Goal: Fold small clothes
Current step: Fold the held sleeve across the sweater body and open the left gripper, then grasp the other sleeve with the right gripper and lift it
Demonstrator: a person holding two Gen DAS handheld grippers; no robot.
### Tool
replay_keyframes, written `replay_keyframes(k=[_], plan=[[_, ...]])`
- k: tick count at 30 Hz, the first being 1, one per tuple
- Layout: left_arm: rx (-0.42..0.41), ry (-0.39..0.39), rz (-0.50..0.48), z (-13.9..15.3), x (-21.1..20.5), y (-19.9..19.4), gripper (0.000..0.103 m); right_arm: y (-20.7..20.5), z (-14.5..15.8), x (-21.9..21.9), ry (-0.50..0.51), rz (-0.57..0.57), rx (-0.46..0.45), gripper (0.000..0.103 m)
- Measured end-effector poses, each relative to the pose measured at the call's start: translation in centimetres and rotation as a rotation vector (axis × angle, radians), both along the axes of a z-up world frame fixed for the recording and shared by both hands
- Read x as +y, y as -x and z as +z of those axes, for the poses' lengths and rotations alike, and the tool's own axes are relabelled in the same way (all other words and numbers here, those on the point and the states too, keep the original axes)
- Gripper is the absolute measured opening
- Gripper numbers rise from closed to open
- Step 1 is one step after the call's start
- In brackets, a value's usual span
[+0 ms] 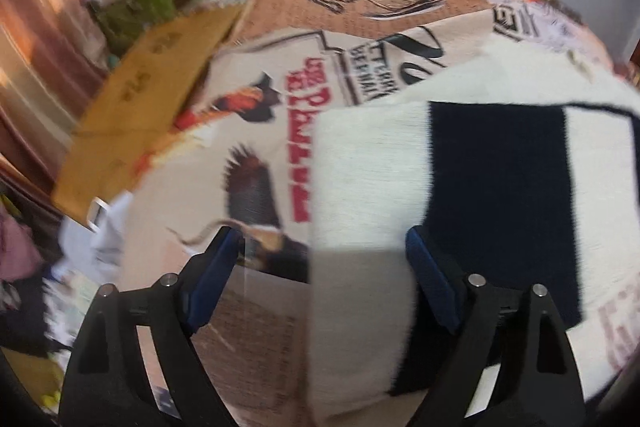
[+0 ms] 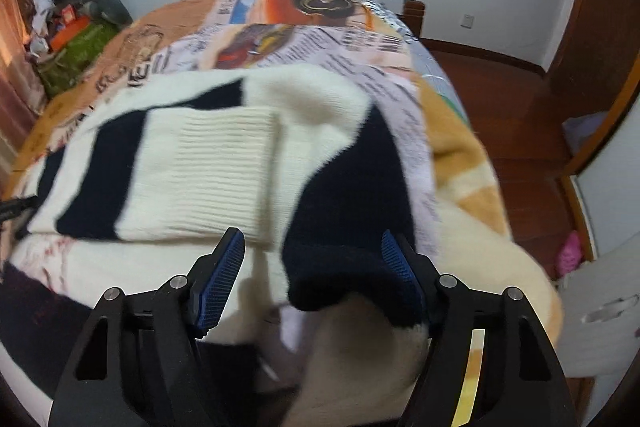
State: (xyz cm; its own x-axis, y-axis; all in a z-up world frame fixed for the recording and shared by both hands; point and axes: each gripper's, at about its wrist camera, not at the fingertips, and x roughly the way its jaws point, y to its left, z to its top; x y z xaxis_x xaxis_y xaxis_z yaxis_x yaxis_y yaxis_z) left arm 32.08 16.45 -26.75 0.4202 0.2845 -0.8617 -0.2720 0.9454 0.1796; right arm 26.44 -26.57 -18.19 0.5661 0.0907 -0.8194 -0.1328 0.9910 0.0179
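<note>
left gripper [image 1: 324, 243] agape — striped sweater [image 1: 400, 167], printed blanket [image 1: 256, 99]

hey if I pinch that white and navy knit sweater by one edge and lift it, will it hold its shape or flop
The sweater will probably flop: it is soft ribbed knit, already draped in loose layers over the blanket. Its fuzzy surface suggests the right gripper pads would hold without slipping. Lifted by one edge, the folded part would likely fall open.

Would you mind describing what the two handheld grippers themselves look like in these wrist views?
Both look alike. The left gripper and right gripper each have two matte black fingers with triangular cut-outs and silver round pins at the joints. The fingertips carry blue pads, which show a fine cross-hatched texture in the right wrist view. No cables, markings, hands or sleeves are visible.
</note>
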Motion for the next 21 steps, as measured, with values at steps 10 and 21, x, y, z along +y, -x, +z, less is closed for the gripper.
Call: replay_keyframes(k=[10,21], plan=[[0.01,-0.057,0.012,1.1,0.9,0.2,0.086,3.3,2.9,-3.9,-0.098,-0.018,-0.044,0.069],[-0.183,0.085,-0.056,9.1,-3.2,2.8,0.085,4.1,3.1,-8.5,-0.181,-0.138,-0.062,0.069]])
